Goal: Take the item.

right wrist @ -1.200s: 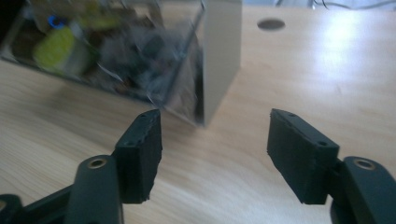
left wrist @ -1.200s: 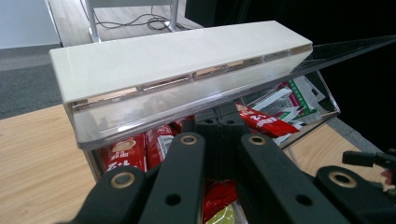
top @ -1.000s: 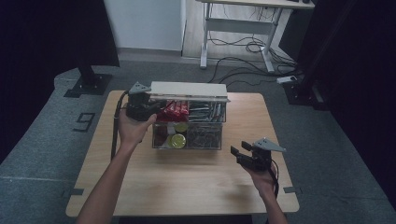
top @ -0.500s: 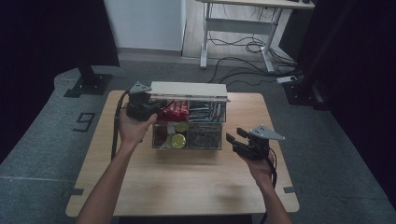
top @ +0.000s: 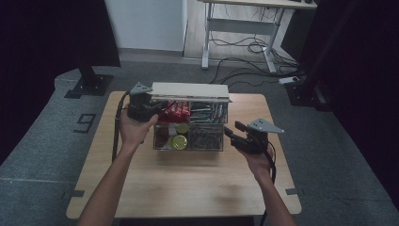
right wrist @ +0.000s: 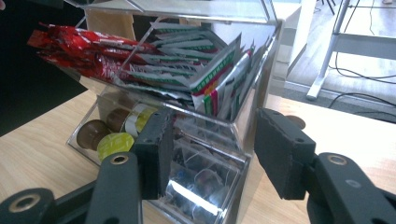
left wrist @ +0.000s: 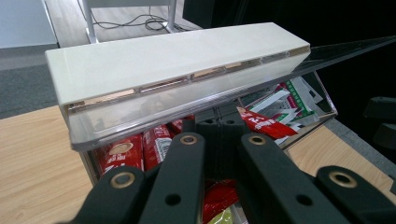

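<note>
Lid (left wrist: 177, 60) edge hidden behind left gripper (left wrist: 218, 135) jaws

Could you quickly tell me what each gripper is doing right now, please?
Left gripper: shut, at the clear organizer box's raised lid.
Right gripper: open, holding nothing, beside the box.

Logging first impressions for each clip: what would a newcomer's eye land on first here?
Probably the clear organizer box at the middle of the wooden table, packed with red sachets in its upper tier and round capsules below. Next, its white-edged lid, raised at the back, with the shut left gripper at its left end. The right gripper hovers open beside the box's right side, nothing between its pads.
</note>
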### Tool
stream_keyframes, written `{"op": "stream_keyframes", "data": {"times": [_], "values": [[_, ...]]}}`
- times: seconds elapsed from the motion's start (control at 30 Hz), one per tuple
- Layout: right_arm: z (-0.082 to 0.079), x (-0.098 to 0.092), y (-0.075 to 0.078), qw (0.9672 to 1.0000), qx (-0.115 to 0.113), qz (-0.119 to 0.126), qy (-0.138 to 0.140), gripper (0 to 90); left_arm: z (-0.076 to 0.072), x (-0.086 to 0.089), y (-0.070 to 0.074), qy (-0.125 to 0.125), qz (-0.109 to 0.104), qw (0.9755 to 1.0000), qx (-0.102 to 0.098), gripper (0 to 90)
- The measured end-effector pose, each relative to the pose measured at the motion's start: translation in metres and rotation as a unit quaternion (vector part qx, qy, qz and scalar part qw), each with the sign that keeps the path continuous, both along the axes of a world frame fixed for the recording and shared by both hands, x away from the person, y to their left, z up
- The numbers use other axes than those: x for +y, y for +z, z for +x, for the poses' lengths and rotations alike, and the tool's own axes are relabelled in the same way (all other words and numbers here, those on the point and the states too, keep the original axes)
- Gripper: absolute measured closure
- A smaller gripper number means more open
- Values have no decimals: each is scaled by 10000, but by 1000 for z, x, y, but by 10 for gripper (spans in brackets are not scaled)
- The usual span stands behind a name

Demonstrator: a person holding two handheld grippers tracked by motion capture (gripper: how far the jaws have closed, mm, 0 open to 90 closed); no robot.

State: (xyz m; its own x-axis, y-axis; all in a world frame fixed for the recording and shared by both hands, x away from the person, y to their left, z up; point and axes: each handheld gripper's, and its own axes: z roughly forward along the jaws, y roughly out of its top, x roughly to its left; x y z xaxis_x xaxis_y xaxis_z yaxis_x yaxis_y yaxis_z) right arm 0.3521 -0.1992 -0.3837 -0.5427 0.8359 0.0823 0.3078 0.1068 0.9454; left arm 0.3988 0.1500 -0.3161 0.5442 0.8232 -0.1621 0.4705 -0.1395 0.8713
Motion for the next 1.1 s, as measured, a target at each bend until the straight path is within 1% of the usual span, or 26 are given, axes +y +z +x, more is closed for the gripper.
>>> {"op": "stream_keyframes", "data": {"times": [0.27, 0.53, 0.77, 1.1], "values": [[6, 12, 8, 9998, -82, -156, 36, 485, 0, 0, 0, 9, -25, 10000, -14, 900], [15, 19, 16, 9997, -98, -236, 49, 518, 1, 0, 0, -2, -12, 10000, 0, 900], [24, 26, 18, 9995, -113, -268, 83, 564, 2, 0, -1, -22, -24, 10000, -2, 900], [34, 36, 17, 9995, -85, -314, 60, 574, 2, 0, -1, -9, -17, 10000, -5, 900]]}}
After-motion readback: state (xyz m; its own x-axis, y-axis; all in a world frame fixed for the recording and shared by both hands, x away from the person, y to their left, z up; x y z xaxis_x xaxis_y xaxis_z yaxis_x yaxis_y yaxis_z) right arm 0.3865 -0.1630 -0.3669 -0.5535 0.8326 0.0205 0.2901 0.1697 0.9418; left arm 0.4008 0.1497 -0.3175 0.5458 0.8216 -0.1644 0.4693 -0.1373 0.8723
